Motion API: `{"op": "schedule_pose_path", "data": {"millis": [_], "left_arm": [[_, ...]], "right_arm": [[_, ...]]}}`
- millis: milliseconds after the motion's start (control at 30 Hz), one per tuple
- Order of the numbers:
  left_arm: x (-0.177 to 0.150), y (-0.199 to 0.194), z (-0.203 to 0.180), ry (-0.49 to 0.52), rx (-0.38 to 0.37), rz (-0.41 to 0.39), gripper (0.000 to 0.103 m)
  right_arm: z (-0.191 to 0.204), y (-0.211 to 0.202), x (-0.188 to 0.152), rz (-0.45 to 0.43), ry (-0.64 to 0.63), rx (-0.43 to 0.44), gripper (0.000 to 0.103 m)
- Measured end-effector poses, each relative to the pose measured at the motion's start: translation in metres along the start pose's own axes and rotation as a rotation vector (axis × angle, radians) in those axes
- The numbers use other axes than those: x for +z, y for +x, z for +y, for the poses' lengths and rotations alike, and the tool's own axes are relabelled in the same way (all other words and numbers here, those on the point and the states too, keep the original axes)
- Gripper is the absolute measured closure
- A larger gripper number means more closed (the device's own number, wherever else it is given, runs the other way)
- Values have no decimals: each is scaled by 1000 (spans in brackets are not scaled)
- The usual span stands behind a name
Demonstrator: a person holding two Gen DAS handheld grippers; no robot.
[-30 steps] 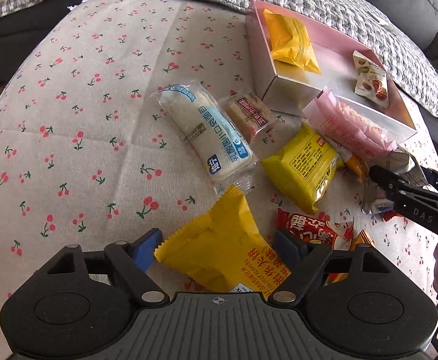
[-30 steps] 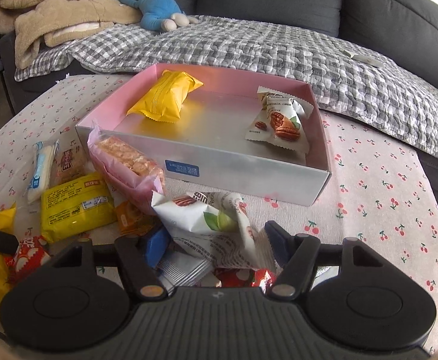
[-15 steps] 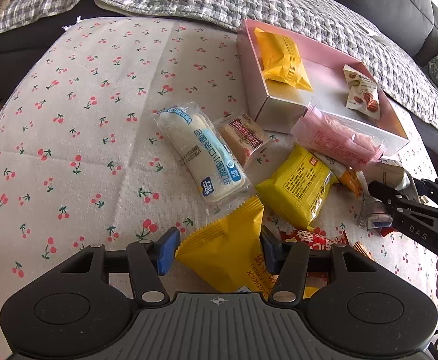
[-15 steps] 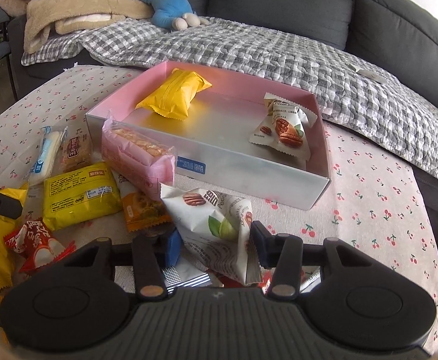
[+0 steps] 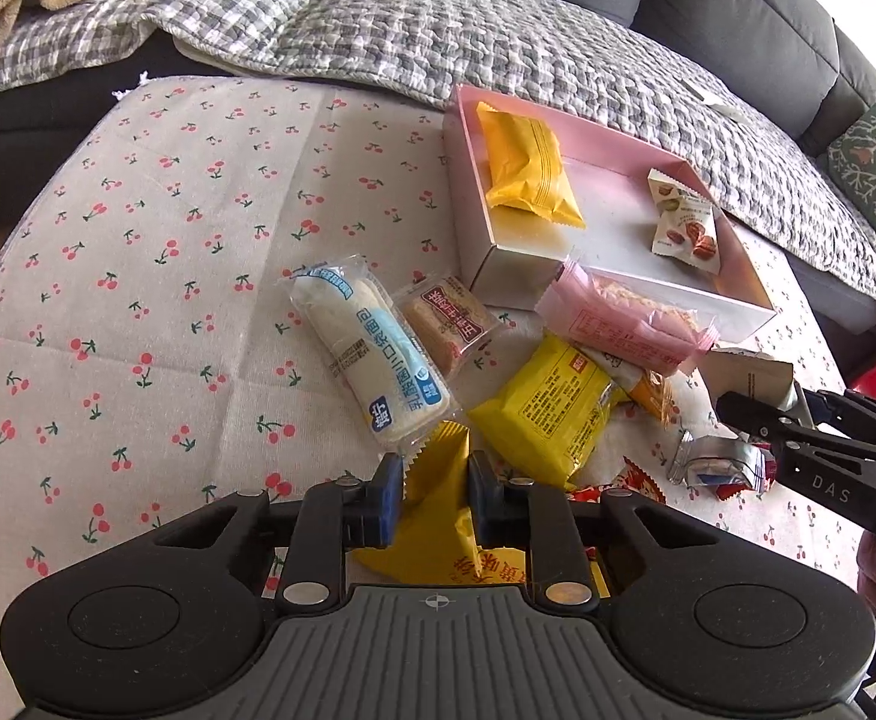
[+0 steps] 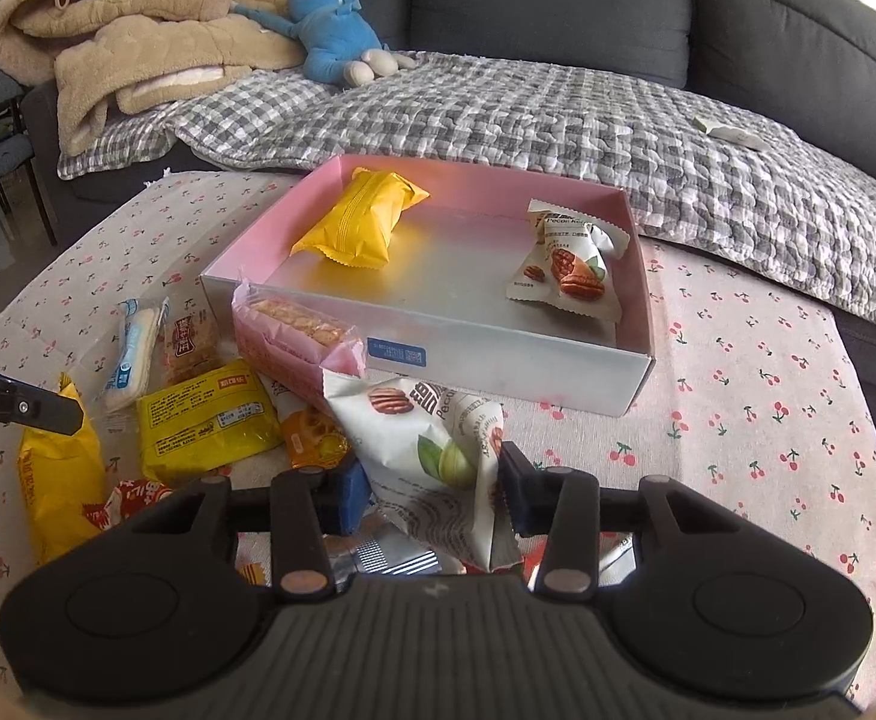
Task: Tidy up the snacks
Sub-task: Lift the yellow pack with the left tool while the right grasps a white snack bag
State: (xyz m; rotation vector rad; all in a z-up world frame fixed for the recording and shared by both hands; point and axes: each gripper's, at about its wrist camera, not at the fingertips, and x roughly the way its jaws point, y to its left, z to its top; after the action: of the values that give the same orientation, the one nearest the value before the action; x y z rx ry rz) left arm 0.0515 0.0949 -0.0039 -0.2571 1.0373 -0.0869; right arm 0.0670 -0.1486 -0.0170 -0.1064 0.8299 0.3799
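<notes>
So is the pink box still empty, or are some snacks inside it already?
Not empty. The pink box holds two snacks: a yellow packet at one end and a white pecan packet at the other. The rest lie outside.

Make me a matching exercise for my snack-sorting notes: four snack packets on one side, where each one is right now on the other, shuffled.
Things:
1. orange-yellow packet
2. pecan packet with green leaf
3. pink wafer packet
4. yellow sandwich-biscuit packet

Places:
A. between the fingers of the right tool
B. on the cloth, leaning against the front wall of the box
C. inside the box, at its left end
D. between the fingers of the left tool

Pairs: 1-C, 2-A, 3-B, 4-D
</notes>
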Motion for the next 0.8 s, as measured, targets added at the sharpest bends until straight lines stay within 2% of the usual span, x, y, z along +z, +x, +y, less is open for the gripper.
{"op": "schedule_pose_path", "data": {"millis": [33,200,267,367,433,500,533,667,800], "left_arm": [[-1,1,-1,10,-4,13,82],[-9,2,-5,48,28,29,67],[-10,2,-10,120,-2,55,35],[-13,-9,-19,215,13,-2,33],[-12,-16,-29,359,-34,-4,26],[-13,-24,-37,471,-66,-43,26],[-14,-29,-45,559,-88,-63,25],[-19,-30,-63,801,-173,6,20],[-29,-18,-73,949,-176,101,20]], "right_arm": [[0,0,0,4,9,3,63],[2,-5,-1,13,28,13,63],[4,-9,-3,10,21,10,63],[5,-15,-4,7,20,10,63],[3,-19,-5,6,33,19,63],[2,-22,-6,9,43,26,63],[1,-24,-7,11,46,30,63],[2,-27,-9,27,46,57,63],[5,-31,-11,34,27,71,63]]}}
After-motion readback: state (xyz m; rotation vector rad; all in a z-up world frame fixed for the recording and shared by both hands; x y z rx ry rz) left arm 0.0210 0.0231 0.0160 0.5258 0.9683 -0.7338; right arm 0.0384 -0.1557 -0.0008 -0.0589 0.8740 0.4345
